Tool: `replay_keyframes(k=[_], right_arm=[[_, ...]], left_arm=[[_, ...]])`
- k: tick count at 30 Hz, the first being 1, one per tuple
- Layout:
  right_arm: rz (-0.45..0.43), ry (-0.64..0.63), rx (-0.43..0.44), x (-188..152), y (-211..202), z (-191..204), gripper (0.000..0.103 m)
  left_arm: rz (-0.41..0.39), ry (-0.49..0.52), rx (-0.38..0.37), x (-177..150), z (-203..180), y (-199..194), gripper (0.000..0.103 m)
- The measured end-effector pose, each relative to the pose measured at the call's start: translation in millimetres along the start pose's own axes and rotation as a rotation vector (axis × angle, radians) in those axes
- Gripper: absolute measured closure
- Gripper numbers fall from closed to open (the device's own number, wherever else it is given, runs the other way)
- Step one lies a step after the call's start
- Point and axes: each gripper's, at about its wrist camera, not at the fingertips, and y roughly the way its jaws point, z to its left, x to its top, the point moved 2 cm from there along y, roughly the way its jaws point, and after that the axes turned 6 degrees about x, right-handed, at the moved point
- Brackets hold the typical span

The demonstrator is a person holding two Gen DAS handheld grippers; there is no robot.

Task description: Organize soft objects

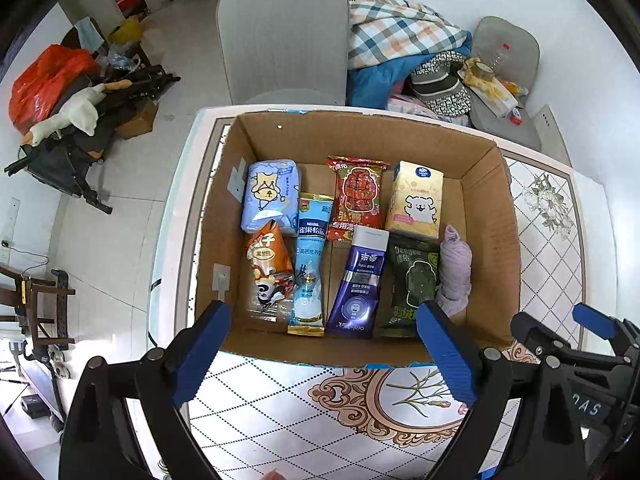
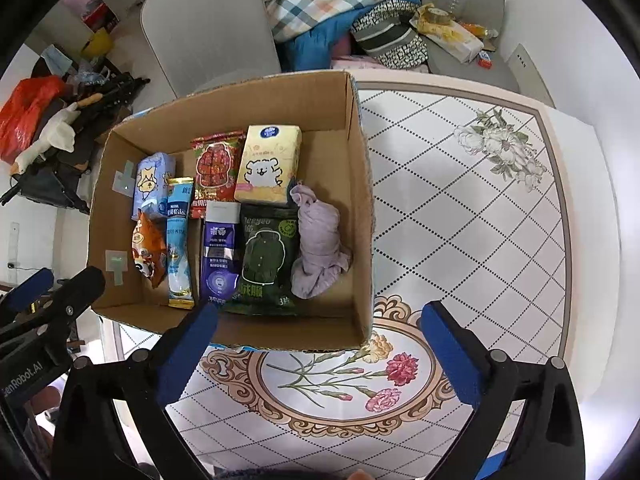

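Note:
An open cardboard box (image 1: pixel 490 216) (image 2: pixel 360 208) stands on the patterned table. It holds several soft packs in rows: a blue tissue pack (image 1: pixel 270 196), a yellow tissue pack (image 1: pixel 418 200) (image 2: pixel 269 164), a red pack (image 1: pixel 358 196), a dark green pack (image 1: pixel 412 280) (image 2: pixel 266 256), a purple pouch (image 1: pixel 358 284), an orange snack bag (image 1: pixel 266 260), a light blue sachet (image 1: pixel 310 264). A rolled lilac cloth (image 1: pixel 454 272) (image 2: pixel 318 244) lies at the box's right. My left gripper (image 1: pixel 324 322) is open and empty above the near box wall. My right gripper (image 2: pixel 320 316) is open and empty, just before the box.
The table (image 2: pixel 480 220) has a diamond and flower pattern to the right of the box. A grey chair (image 1: pixel 284 36) stands behind the table, and a second chair (image 1: pixel 508 80) carries clutter. A checked blanket (image 1: pixel 392 28) lies behind. Bags and a plush toy (image 1: pixel 76 114) sit on the floor at left.

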Motion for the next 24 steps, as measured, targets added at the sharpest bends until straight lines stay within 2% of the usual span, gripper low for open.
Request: replay_keyframes(k=[8,11,18,24], right_arm=[[-0.041,-0.012,-0.014,-7.3,-22.9,-4.9,0.0],[-0.059,-0.016,0.018,-14.2,-43.5,-4.5,0.0],[-0.188,-0.048,0.047,-43.1,-135.2,-0.1,0.0],[-0.295,-0.085,0.059,-70.5,-213.5,7.2,0.0]], left_arm=[[-0.061,-0.003,0.01,-6.1,0.6,-29.1,0.002],[-0.086,-0.004,0.018,-10.1,1.2,-52.8,0.002],[-0.206,-0.038,0.005,-36.2,7.9,-147.9,0.002],[-0.28,-0.033,-0.006,-53.6,11.0,-207.8,0.002]])
